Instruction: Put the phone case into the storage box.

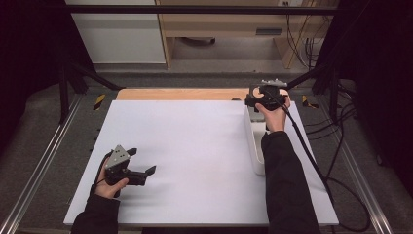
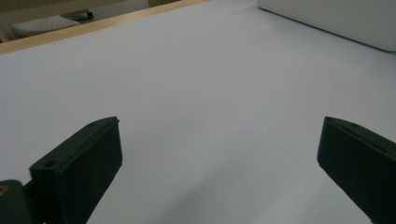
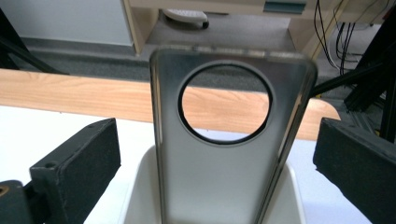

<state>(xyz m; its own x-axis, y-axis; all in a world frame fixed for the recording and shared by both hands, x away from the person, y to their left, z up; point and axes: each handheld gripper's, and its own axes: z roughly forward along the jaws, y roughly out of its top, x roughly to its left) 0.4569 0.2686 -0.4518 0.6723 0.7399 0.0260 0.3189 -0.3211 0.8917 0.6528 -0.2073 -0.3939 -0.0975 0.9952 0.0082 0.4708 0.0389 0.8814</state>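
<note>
A clear phone case (image 3: 219, 182) with a large round cut-out stands upright in the far end of a long white tray (image 3: 294, 196). My right gripper (image 3: 217, 140) is open, one jaw on each side of the case and neither touching it. From above, that gripper (image 1: 264, 92) hovers over the tray's (image 1: 254, 146) far end, with the case (image 1: 254, 91) just at its tips. Over bare white mat (image 1: 195, 146) at the near left, my left gripper (image 1: 142, 160) is open and holds nothing. Its jaws (image 2: 222, 135) are spread wide above the mat (image 2: 210, 74).
The tray (image 2: 336, 18) lies along the mat's right side. A strip of wooden tabletop (image 1: 180, 94) runs behind the mat. Black frame posts and cables (image 1: 336, 112) stand at the table's sides, and a cabinet (image 1: 219, 29) sits beyond on the floor.
</note>
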